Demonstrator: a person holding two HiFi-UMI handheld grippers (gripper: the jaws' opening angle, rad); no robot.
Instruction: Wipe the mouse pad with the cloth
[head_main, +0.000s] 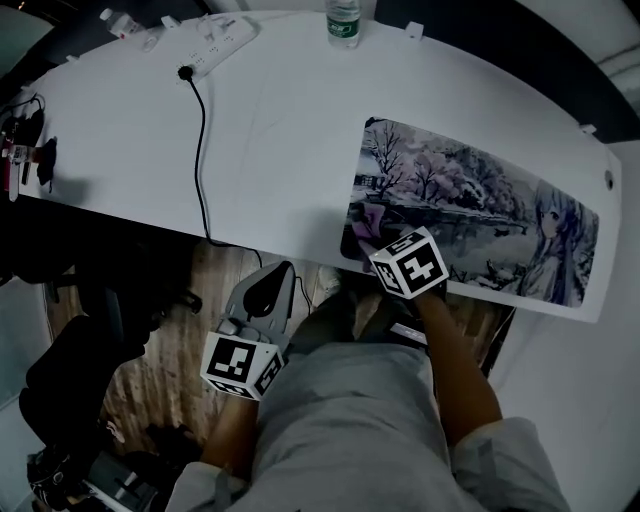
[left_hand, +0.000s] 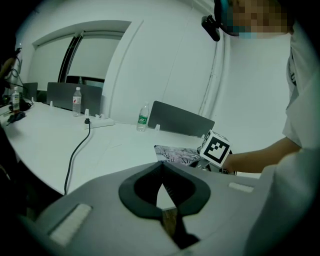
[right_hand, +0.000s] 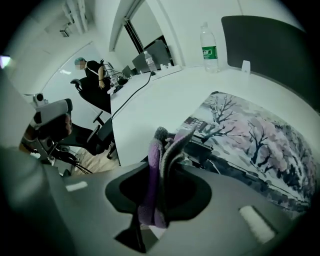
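The mouse pad (head_main: 480, 215), printed with snowy trees and a drawn figure, lies on the right of the white table (head_main: 270, 130). My right gripper (head_main: 372, 232) is over the pad's near-left corner, shut on a purple cloth (head_main: 366, 220) that rests there. In the right gripper view the folded cloth (right_hand: 159, 170) stands pinched between the jaws, with the pad (right_hand: 250, 140) just ahead. My left gripper (head_main: 270, 278) hangs below the table's near edge, its jaws shut with nothing in them (left_hand: 162, 175). From there the pad (left_hand: 177, 153) shows beside the right gripper's marker cube (left_hand: 216, 148).
A black cable (head_main: 202, 150) runs from a power strip (head_main: 215, 45) over the table's front edge. A water bottle (head_main: 343, 22) stands at the back edge. Small items lie at the far left (head_main: 25, 150). A person (right_hand: 90, 75) sits at a distant desk.
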